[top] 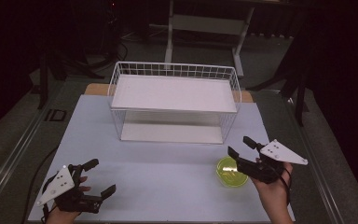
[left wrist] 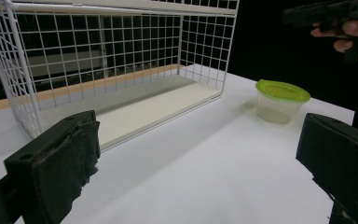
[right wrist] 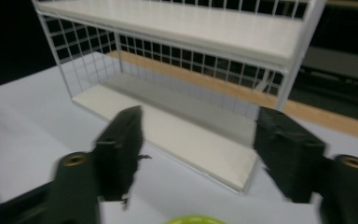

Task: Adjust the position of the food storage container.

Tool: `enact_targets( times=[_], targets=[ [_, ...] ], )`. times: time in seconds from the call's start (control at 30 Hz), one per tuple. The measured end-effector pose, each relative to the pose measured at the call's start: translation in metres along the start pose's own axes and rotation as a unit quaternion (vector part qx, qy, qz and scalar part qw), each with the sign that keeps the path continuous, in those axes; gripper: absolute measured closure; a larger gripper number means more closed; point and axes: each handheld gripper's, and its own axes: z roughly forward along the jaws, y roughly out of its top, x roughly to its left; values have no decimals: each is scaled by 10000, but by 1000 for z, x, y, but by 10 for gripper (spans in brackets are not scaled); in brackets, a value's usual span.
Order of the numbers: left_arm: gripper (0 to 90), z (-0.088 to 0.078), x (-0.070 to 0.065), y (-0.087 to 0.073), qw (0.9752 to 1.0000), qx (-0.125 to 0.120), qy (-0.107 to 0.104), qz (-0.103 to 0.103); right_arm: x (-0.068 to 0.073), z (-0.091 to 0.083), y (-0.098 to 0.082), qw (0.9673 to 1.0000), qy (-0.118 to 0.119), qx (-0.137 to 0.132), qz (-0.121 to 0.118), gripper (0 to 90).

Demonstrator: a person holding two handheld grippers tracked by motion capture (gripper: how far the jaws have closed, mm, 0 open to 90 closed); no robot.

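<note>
A small clear tub with a yellow-green lid (top: 231, 171) stands on the white table at the front right, also in the left gripper view (left wrist: 281, 100), and its lid edge (right wrist: 195, 219) shows low in the right gripper view. My right gripper (top: 241, 146) hovers open just above and right of the tub, its jaws wide apart and nothing between them. My left gripper (top: 101, 176) is open near the front left corner, resting low, far from the tub. A white wire rack (top: 175, 103) with two white shelves stands at the middle back.
The white table top (top: 158, 172) lies on a wooden board whose edge shows behind the rack. The rack's open front faces me; its lower shelf (right wrist: 168, 140) and upper shelf (top: 175, 92) are bare. Dark floor and a table frame lie beyond.
</note>
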Motion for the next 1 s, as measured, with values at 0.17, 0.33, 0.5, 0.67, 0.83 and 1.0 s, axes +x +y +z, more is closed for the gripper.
enact_targets(
  times=[0.17, 0.33, 0.5, 0.67, 0.83, 1.0],
  targets=[
    [3, 1, -1, 0, 10000, 7, -6, -6, -12, 5, -16, 9996, -176, 222, 27, 464],
    [3, 2, -1, 0, 10000, 27, -17, 31, -26, 6, -38, 9980, -380, 478, 151, 631],
    [3, 2, -1, 0, 10000, 45, -20, 58, -38, 2, -57, 9952, -529, 785, 252, 776],
    [3, 2, -2, 0, 10000, 55, -23, 54, -47, -6, -73, 9915, -715, 1037, 313, 877],
    [3, 2, -2, 0, 9999, 74, -21, 68, -54, -8, -87, 9881, -740, 1299, 363, 899],
    [3, 2, -2, 0, 10000, 72, -7, 68, -55, -8, -105, 9842, -692, 1563, 468, 900]
  ],
)
